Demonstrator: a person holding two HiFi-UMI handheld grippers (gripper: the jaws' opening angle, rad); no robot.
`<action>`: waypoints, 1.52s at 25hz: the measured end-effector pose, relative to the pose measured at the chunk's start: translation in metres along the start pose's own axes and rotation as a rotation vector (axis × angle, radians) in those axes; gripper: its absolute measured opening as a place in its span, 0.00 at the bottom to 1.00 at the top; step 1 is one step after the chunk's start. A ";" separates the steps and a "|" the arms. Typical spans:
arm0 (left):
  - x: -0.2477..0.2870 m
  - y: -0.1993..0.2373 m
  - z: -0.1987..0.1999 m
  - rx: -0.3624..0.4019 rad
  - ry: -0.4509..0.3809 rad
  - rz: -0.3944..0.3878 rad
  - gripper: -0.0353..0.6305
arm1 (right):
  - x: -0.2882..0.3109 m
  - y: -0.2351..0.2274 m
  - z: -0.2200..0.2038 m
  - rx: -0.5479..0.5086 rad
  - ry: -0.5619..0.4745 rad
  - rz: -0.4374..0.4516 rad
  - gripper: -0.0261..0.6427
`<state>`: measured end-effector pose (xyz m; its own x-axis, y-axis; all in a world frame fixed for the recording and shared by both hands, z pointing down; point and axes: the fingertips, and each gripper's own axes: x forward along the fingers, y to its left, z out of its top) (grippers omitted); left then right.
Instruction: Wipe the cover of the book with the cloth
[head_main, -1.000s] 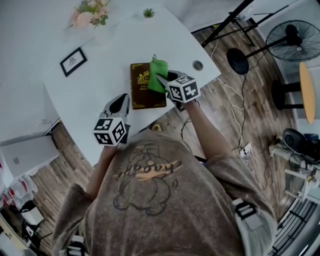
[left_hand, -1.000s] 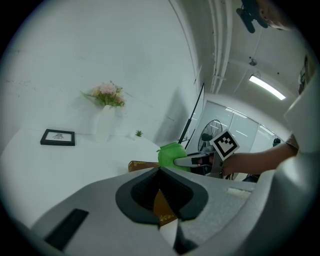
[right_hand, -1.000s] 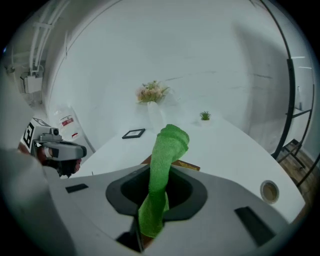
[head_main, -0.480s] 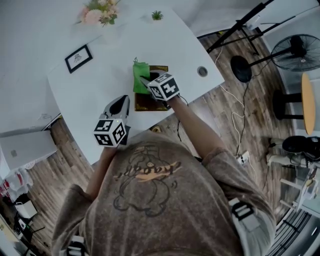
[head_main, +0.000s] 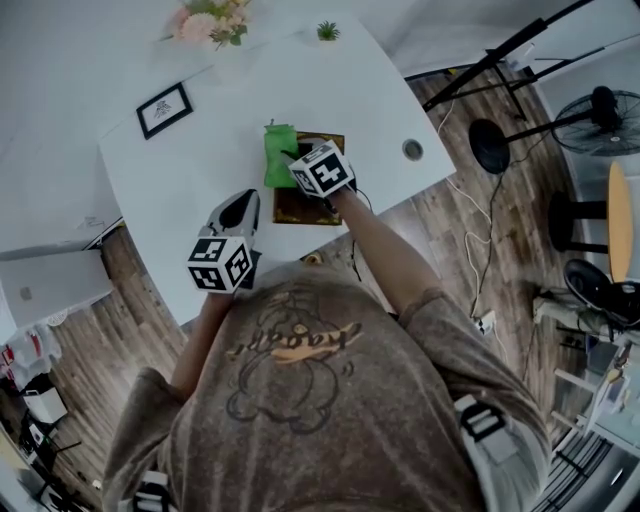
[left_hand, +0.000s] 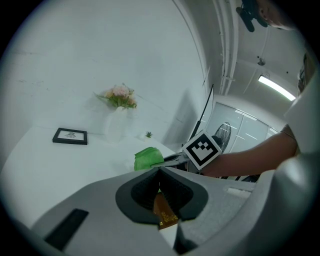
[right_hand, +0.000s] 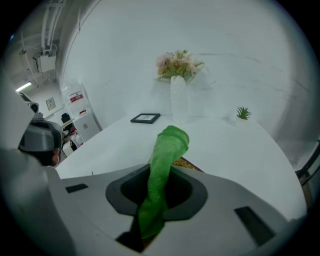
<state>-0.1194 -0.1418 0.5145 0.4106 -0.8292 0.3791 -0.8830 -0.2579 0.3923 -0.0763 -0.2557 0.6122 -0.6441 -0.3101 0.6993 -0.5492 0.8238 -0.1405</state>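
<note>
A dark brown book (head_main: 303, 205) with gold ornament lies on the white table (head_main: 180, 170), largely covered by my right gripper (head_main: 292, 158). That gripper is shut on a green cloth (head_main: 279, 155), which hangs over the book's far left part. In the right gripper view the cloth (right_hand: 167, 150) rises out of the shut jaws and a corner of the book (right_hand: 187, 163) shows beneath. My left gripper (head_main: 240, 203) hovers near the table's front edge, left of the book, shut and holding nothing. The left gripper view shows the cloth (left_hand: 147, 157) ahead.
At the back of the table are a framed picture (head_main: 165, 110), a flower vase (head_main: 210, 18) and a tiny plant (head_main: 327, 30). A cable hole (head_main: 412, 150) sits at the right corner. Stands, cables and a fan (head_main: 610, 105) occupy the floor to the right.
My right gripper has swept the green cloth leftward across the book, from its right part to its left edge. The left gripper has stayed where it was.
</note>
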 end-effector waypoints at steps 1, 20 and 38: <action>0.000 0.000 0.000 0.000 0.001 0.000 0.06 | 0.000 -0.002 0.001 0.001 -0.004 -0.005 0.15; 0.011 -0.018 -0.008 0.018 0.031 -0.027 0.06 | -0.059 -0.096 -0.028 0.161 -0.046 -0.180 0.15; 0.005 -0.020 -0.009 0.038 0.033 -0.013 0.06 | -0.118 -0.052 -0.038 0.160 -0.112 -0.025 0.14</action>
<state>-0.0975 -0.1364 0.5163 0.4285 -0.8090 0.4023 -0.8855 -0.2874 0.3651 0.0484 -0.2435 0.5638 -0.6794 -0.3873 0.6232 -0.6376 0.7320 -0.2401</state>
